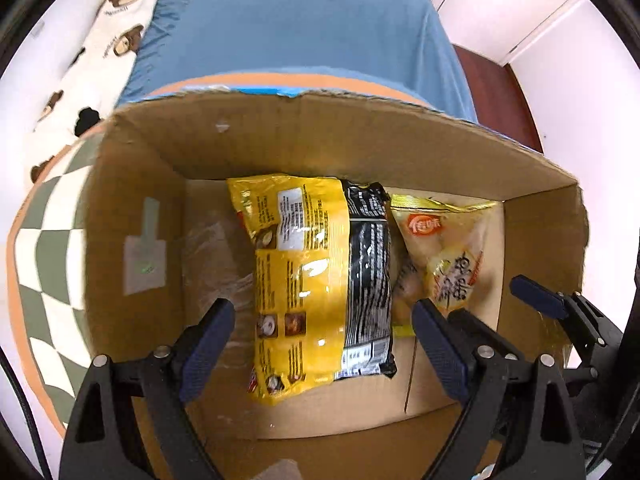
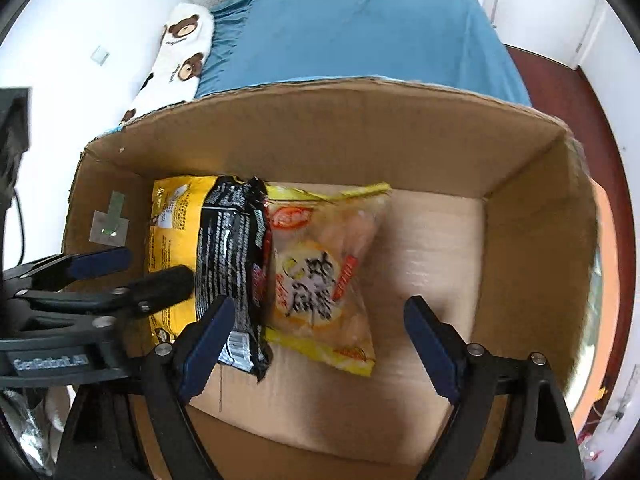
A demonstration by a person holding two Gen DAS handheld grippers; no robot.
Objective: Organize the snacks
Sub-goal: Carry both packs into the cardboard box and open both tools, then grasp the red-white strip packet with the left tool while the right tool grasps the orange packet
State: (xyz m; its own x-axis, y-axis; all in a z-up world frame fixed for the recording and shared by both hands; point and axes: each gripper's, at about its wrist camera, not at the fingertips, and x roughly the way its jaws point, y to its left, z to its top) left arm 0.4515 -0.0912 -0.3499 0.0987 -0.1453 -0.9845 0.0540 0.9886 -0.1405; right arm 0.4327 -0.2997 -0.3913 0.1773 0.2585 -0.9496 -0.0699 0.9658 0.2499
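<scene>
A: Bedroom scene, blue-sheeted bed (image 1: 304,24) behind, bear-print pillow (image 1: 120,40) at its left, cardboard box (image 1: 320,136) open in front on a checkered counter (image 1: 52,240).

B: Step?

A: Looks like packing snacks into the box. Two packs are already lying on the box floor. Both claws hang over them with nothing between the pads.

B: Claw states?

A: Left claw (image 1: 324,344) spread wide, straddling the yellow-and-black noodle pack (image 1: 316,280), pads not touching it. Right claw (image 2: 320,340) also apart, over the clear yellow-trimmed snack bag (image 2: 324,276), not pressing it.

B: Where do the packs sit?

A: Noodle pack lies flat, left of centre, long side running front to back. Snack bag is just beside it on the right, its left edge touching or tucked under the noodle pack; can't tell which. Right part of the box floor is bare.

B: Looks?

A: Both crinkly, glossy film, soft. Noodle pack is yellow with a black panel; the bag is see-through with pale pieces inside.

B: Next?

A: My guess: lift both claws clear and fetch another snack for the bare right side.
</scene>
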